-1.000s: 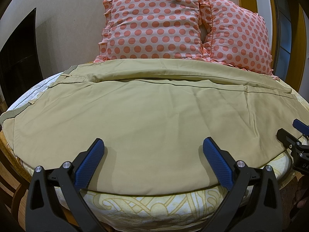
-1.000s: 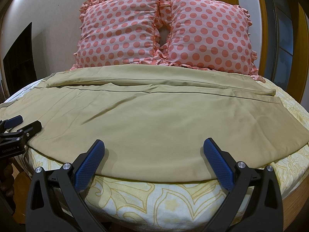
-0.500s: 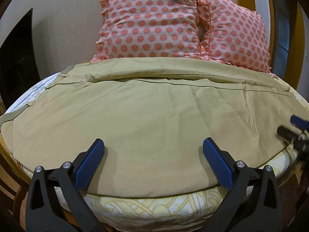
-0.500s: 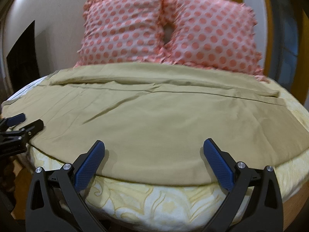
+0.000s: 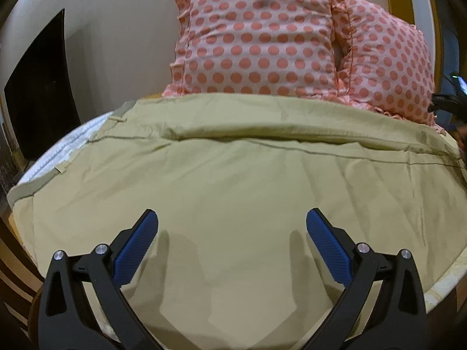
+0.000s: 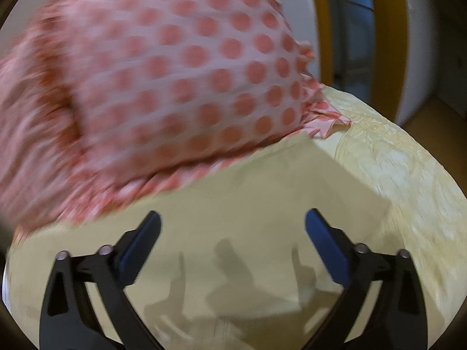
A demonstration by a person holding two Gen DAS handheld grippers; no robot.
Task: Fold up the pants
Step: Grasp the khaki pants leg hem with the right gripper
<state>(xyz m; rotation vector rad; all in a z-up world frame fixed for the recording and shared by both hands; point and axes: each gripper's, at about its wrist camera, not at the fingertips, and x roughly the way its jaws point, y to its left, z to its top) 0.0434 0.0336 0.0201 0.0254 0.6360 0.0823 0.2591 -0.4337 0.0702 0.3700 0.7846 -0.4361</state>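
Khaki pants lie spread flat across the bed, waistband at the left edge, one leg folded over along the far side. My left gripper is open and empty, low over the near part of the cloth. My right gripper is open and empty, low over the far right end of the pants, close to the pillow. It also shows at the right edge of the left wrist view. The right wrist view is blurred by motion.
Two pink polka-dot pillows lean on the wall behind the pants; one fills the right wrist view. The yellow patterned bedspread shows at the right. A dark opening is at the left, a wooden door frame at the right.
My right gripper has swung from the near edge to the far right end of the pants by the pillow. My left gripper has moved forward over the cloth. Both stayed open.
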